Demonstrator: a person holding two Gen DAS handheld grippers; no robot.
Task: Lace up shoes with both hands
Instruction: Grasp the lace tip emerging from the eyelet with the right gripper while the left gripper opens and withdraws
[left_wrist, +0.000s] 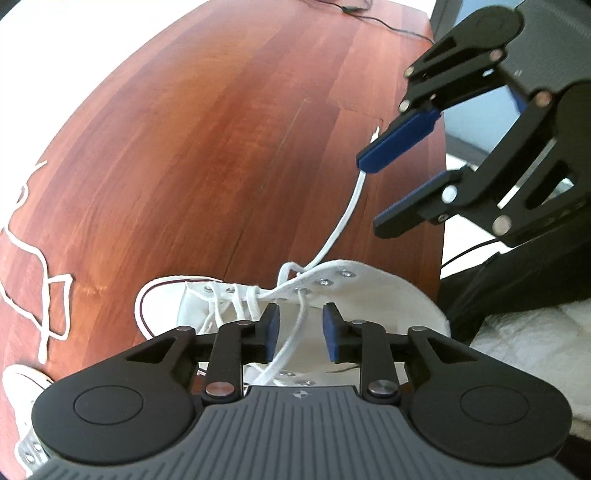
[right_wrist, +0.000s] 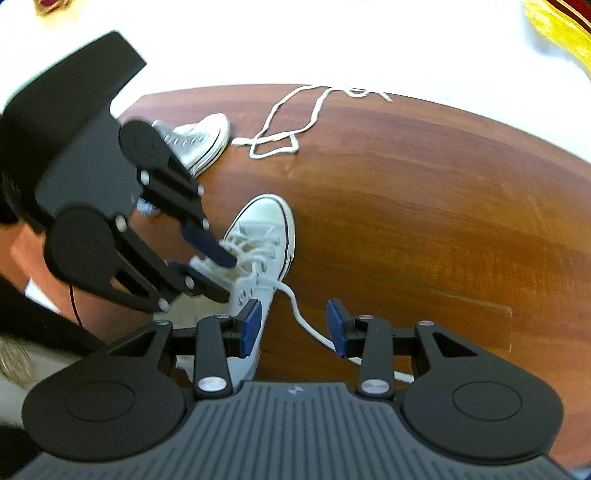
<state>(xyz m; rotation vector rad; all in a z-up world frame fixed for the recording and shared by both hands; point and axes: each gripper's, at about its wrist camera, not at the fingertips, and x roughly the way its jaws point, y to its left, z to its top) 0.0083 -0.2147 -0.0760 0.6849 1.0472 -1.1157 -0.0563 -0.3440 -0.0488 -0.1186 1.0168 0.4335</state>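
While lace (left_wrist: 347, 218) slackens | left hand-held gripper (left_wrist: 301, 334) gapes over shoe (left_wrist: 369, 295) | right hand-held gripper (right_wrist: 294, 328) parted, empty

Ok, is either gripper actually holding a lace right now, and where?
Neither. The left gripper and right gripper are both open; a lace only runs loose between each one's fingers.

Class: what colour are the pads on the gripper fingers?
Blue pads, clearest in the left wrist view.
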